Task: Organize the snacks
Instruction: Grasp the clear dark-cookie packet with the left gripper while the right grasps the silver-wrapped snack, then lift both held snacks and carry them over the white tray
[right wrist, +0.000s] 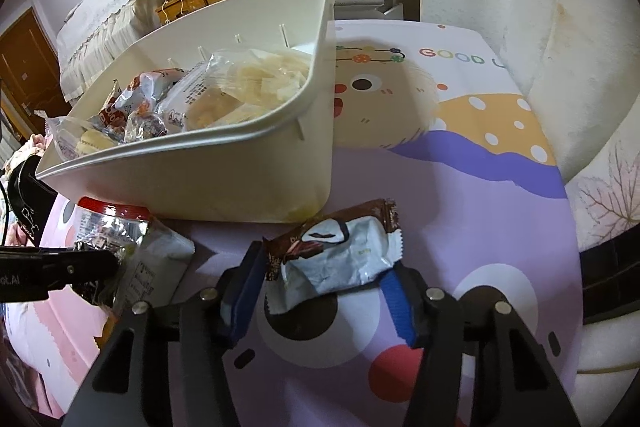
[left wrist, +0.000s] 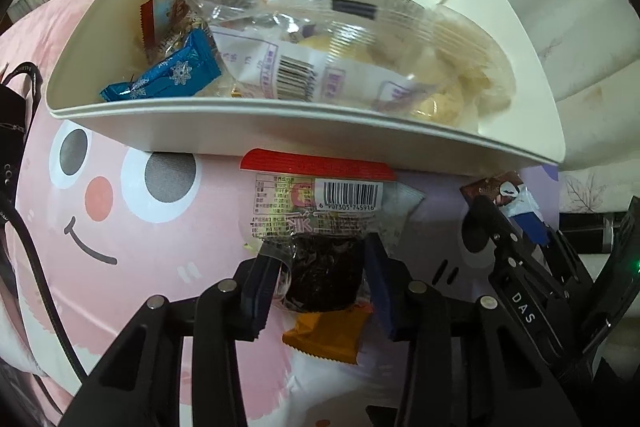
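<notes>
Judging progress, I see the white bin (left wrist: pixel 280 125) on the cartoon mat (right wrist: pixel 480 227) already heaped with snacks. My left gripper (left wrist: pixel 320 279) pinches the clear dark snack pack (left wrist: pixel 320 227); my right gripper (right wrist: pixel 320 291) pinches the brown-and-white wrapper (right wrist: pixel 344 255) by the bin's near wall. An orange packet (left wrist: pixel 326 337) lies loose.

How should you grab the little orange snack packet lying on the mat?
Grip the orange packet across its flat middle, coming straight down from above. It lies flat on the mat, partly tucked under the clear packet with the dark snack, so lifting that one away first would probably help.
</notes>
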